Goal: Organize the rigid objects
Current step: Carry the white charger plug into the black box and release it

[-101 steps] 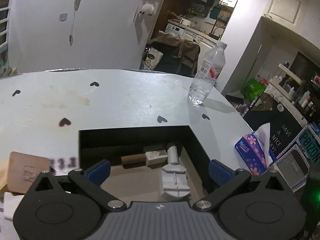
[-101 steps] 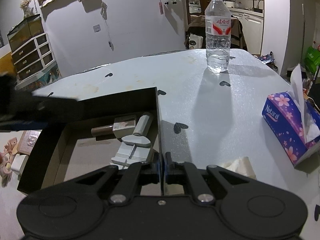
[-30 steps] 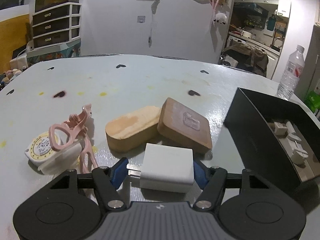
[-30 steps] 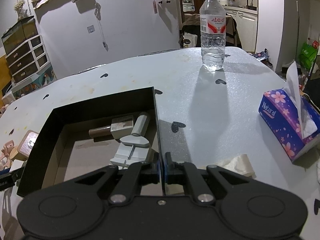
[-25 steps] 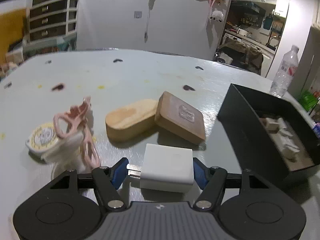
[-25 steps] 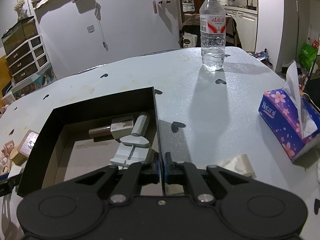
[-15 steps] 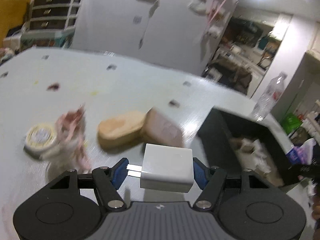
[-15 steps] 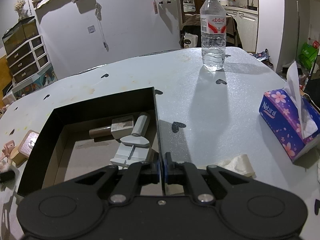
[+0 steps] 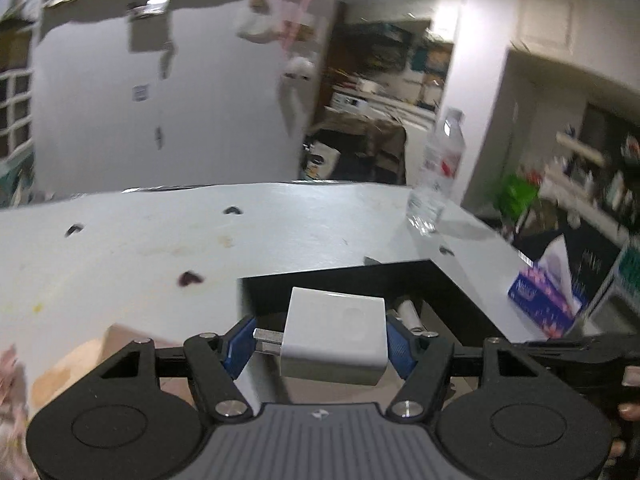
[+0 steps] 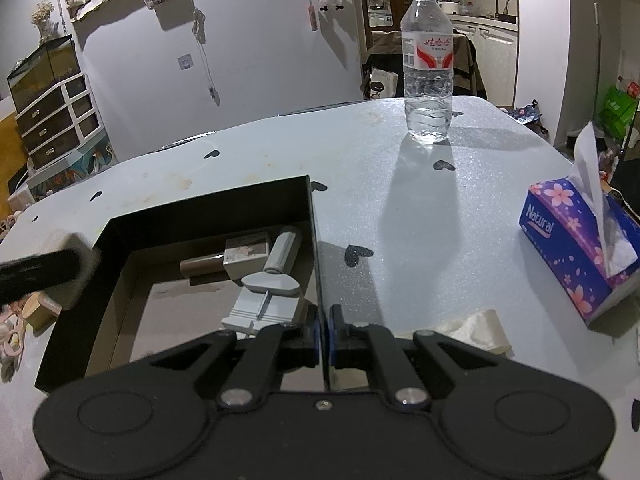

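Observation:
My left gripper is shut on a white charger cube and holds it in the air at the left wall of the black box. My right gripper is shut on the box's right wall. Inside the box lie a white clamp-like tool, a small grey block and a brown stick. The left gripper shows blurred at the left edge of the right wrist view. Two wooden blocks lie left of the box.
A water bottle stands at the far side of the pale table. A purple tissue box sits at the right, a crumpled tissue near my right gripper. Pink glasses lie at the far left.
My left gripper has lifted the white charger cube off the table and swung right, from the wooden blocks to the box. The right gripper has stayed shut on the box wall.

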Tool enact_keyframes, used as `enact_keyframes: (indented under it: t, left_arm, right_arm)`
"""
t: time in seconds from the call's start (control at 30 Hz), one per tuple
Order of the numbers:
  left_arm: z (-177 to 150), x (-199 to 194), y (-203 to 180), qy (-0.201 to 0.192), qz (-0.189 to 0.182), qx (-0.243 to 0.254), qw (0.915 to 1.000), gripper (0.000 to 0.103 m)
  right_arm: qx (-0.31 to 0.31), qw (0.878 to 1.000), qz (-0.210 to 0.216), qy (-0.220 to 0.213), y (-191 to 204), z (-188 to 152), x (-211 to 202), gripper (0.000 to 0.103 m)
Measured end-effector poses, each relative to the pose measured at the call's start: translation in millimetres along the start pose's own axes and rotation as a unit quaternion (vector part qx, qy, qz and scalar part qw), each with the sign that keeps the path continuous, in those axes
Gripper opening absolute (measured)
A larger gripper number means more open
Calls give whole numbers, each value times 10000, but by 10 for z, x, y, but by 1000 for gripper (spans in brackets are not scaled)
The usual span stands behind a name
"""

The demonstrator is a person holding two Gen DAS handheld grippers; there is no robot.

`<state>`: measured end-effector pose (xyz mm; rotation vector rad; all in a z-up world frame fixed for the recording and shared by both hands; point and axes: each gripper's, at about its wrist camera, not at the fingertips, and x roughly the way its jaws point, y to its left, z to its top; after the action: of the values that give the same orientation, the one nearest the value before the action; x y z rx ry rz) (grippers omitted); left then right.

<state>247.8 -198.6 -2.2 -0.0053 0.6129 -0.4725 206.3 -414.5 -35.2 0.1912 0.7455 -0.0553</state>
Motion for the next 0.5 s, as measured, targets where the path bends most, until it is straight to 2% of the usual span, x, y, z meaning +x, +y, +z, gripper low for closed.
enact_keyframes:
  t: [0.17,0.3,0.43,0.5]
  left_arm:
    - [32,346,-220,247,11,170,9996,68]
    - [20,569,-332,571,9,39,9984,68]
    - [10,694,-395,741,398,56,9964,68]
    - [38,733,-410,818,460,18,9956,68]
  right_arm:
    - [4,10000,17,-40,-7,-13,-5,5]
    - [11,10000,45,-67,-16,-22,-12,5]
    - [11,9999,77,-73,-25,-22,-15,5]
    - [-54,9999,41,-93,-6,-27,-14,5]
